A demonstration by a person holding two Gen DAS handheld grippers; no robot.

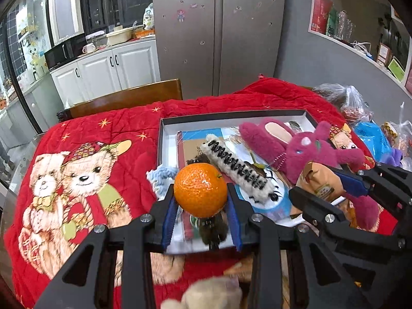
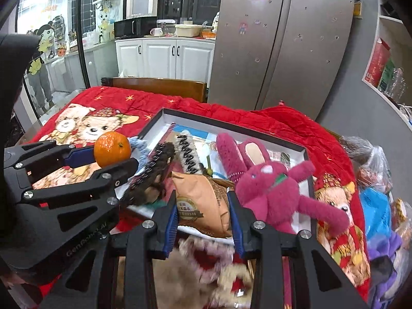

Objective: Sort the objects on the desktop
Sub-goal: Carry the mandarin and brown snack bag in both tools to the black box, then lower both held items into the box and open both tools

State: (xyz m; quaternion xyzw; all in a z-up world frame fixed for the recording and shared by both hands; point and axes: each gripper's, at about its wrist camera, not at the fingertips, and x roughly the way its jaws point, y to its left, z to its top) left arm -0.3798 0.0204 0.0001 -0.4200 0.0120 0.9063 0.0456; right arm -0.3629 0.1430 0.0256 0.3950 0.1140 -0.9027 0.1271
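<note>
So the left tool (image 1: 201,200) is squeezing an orange (image 1: 200,190) between its blue pads, holding it up over the near-left corner of the tray (image 1: 231,115). Right tool (image 2: 203,216) is gripping a tan snack bag (image 2: 203,200) above the tray's near edge. A pink bunny (image 2: 267,180) and fuzzy hair clips (image 1: 238,171) are lying in the tray, which is sitting on a red blanket (image 1: 123,128) covering the tabletop.
</note>
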